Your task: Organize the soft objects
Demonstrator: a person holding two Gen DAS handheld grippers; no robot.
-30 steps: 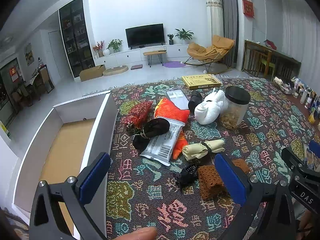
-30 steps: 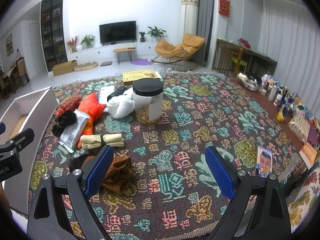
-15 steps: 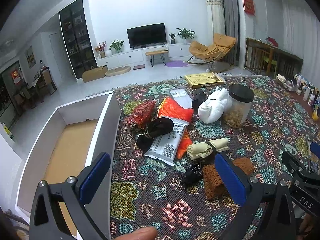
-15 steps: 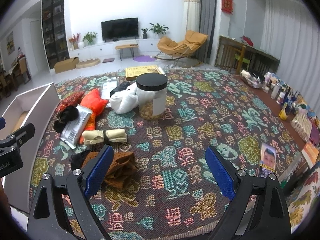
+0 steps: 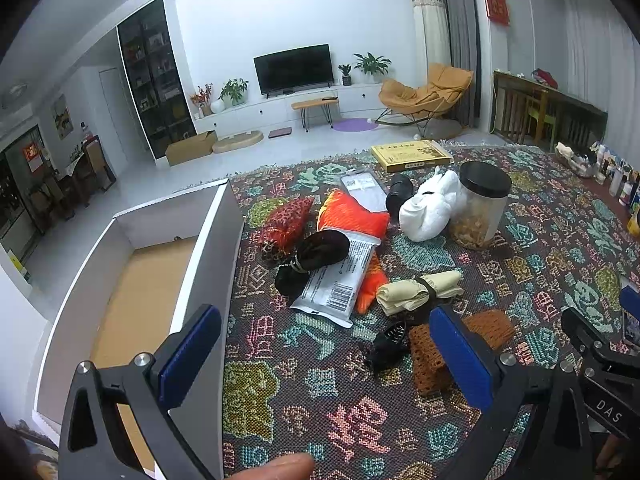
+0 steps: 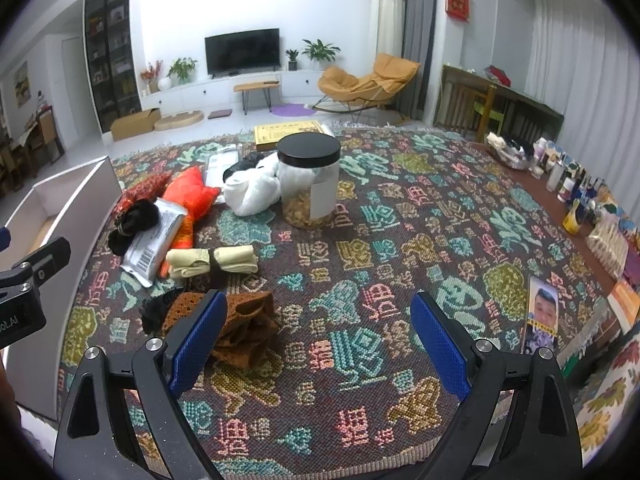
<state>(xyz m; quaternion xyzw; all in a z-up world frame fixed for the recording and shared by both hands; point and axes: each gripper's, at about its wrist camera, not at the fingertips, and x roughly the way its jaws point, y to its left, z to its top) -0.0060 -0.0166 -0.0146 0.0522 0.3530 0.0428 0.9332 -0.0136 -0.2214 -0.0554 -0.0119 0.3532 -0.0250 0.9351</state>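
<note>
Soft items lie in a heap on the patterned cloth: a brown knitted piece (image 5: 436, 356) (image 6: 248, 328), a cream rolled cloth (image 5: 420, 292) (image 6: 212, 262), a black bundle (image 5: 316, 256) (image 6: 132, 220), an orange pouch (image 5: 352, 216) (image 6: 192, 196), a red patterned pouch (image 5: 284, 224) and a white cloth (image 5: 428, 208) (image 6: 252, 192). My left gripper (image 5: 324, 356) hangs open above the cloth, between the white box (image 5: 208, 256) and the brown piece. Open as well, my right gripper (image 6: 320, 340) has its left finger over the brown piece. Neither holds anything.
A black-lidded jar (image 5: 480, 204) (image 6: 310, 180) stands beside the white cloth. A silver packet (image 5: 340, 276), a black hair clip (image 5: 388, 344), a yellow box (image 5: 412, 154) and a phone (image 6: 542, 316) lie on the cloth. Bottles (image 6: 576, 196) line the right edge.
Both grippers have drawn back and up a little; the heap looks slightly farther away. Nothing on the cloth has moved.
</note>
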